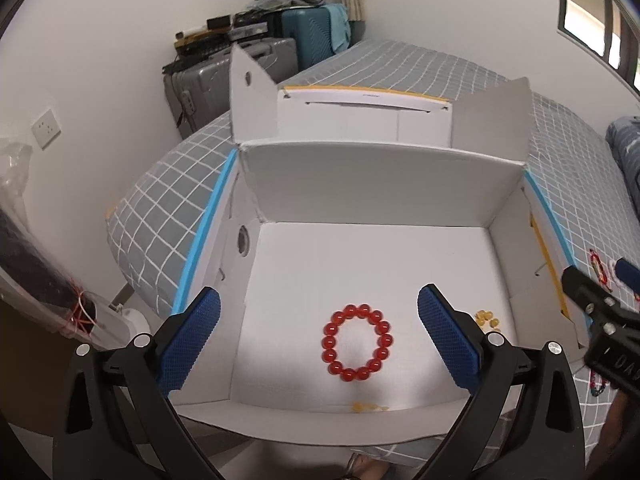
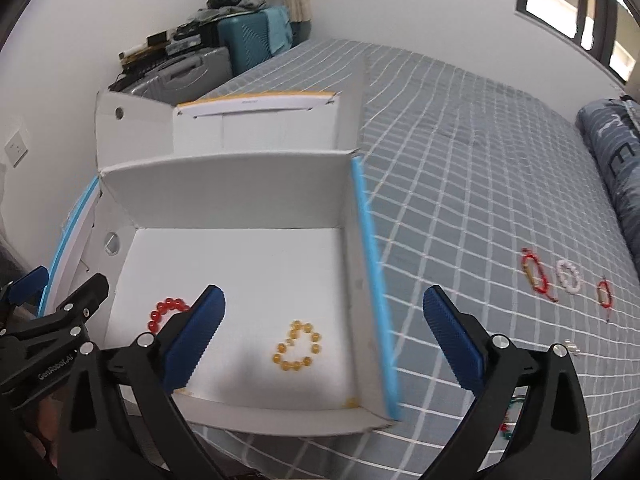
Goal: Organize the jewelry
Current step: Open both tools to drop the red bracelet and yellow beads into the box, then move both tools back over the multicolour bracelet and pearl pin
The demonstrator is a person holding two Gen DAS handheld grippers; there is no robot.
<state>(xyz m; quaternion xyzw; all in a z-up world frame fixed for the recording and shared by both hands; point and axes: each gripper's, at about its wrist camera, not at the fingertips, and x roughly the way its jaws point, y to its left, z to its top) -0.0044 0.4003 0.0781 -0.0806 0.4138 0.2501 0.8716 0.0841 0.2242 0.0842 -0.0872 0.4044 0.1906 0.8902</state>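
At the bottom of the left wrist view, the left tongs [image 1: 318, 336] stand wide apart with nothing between their blue pads; the red bead bracelet [image 1: 357, 342] lies flat on the box floor in the lower centre of the frame, below the gap and untouched. In the right wrist view, the right tongs [image 2: 324, 336] are likewise spread wide and empty, and the amber bead bracelet [image 2: 298, 346] lies loose on the same floor in the lower centre, apart from the red one. The other tool, seen at the lower left of the right view, carries the lettering "GenRobot.AI".

Both bracelets sit in the white cardboard box [image 2: 360, 280], blue tape along its side rims, resting on the grid-patterned bed [image 2: 460, 184]. On the bed at the right of the right view lie a red cord bracelet [image 2: 538, 274], a white bead bracelet [image 2: 569, 275] and a smaller red bracelet [image 2: 604, 294], in a row, well apart from the box.

Farther up, the box's raised lid bears small print too blurred to read. A teal suitcase [image 2: 256, 36] and a grey suitcase [image 1: 224, 80] stand against the wall in the upper left.
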